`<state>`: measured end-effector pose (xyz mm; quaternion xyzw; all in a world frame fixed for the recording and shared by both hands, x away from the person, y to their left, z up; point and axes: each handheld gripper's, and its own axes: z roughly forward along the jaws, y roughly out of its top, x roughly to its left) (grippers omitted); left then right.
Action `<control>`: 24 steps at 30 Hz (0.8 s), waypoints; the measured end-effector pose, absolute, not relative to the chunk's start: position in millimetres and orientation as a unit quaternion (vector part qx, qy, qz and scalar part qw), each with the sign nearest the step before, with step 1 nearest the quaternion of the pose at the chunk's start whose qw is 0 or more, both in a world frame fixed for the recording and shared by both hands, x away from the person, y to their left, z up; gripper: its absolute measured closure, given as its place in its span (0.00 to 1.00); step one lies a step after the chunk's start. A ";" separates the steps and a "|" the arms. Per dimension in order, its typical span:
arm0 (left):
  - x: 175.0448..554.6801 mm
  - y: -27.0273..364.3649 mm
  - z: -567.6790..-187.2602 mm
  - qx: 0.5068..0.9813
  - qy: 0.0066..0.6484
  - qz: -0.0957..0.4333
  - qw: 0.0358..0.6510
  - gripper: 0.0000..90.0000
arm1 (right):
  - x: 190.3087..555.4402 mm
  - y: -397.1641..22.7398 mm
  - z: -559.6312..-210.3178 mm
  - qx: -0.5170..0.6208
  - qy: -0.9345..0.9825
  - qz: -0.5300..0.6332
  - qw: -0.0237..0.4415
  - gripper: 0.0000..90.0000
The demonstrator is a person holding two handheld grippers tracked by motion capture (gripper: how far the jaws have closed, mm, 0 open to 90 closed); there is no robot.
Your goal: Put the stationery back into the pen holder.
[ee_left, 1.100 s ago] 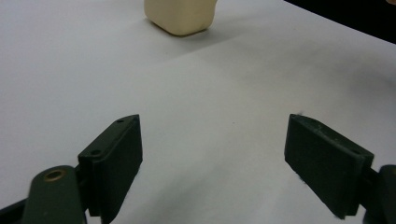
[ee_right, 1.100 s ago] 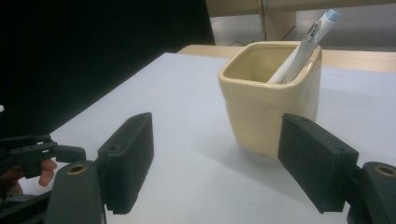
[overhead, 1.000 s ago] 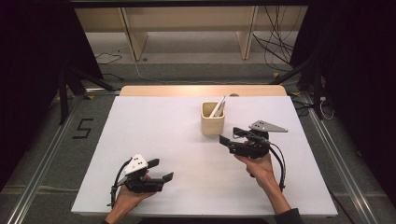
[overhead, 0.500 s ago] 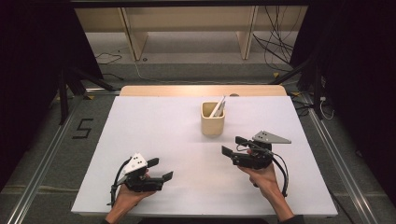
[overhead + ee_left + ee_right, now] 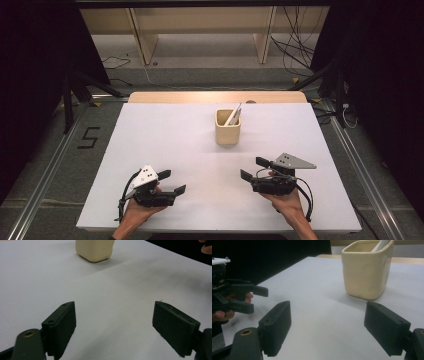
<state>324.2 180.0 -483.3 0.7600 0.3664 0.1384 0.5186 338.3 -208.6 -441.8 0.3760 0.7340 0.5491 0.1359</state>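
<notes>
Cream ceramic, square-sided and open at the top, the cup (image 5: 228,128) stands upright on the white table (image 5: 165,135) a little right of centre and toward the far side, with a pale flat stick (image 5: 233,115) leaning out of its far right corner. Both grippers lie well apart from it, low over the near part of the table. The right gripper (image 5: 252,169) sits at the near right, held in a hand (image 5: 285,202) coming in from the near edge; its jaws have just been opening and now stand wide, with bare tabletop between them (the cup lies beyond them in the right gripper view, off to the right). The left gripper (image 5: 173,182) is at the near left, its jaws likewise spread wide and holding nothing.
</notes>
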 end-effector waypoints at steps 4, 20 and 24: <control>323.8 180.1 -483.4 0.758 0.367 0.136 0.521 0.21 | 332.2 -209.7 -446.2 0.373 0.739 0.544 0.138 0.25; 321.9 179.4 -481.8 0.758 0.363 0.134 0.525 0.21 | 313.0 -221.0 -458.8 0.369 0.745 0.534 0.157 0.22; 320.6 179.0 -481.5 0.759 0.360 0.135 0.525 0.21 | 309.6 -223.9 -461.6 0.370 0.748 0.527 0.165 0.21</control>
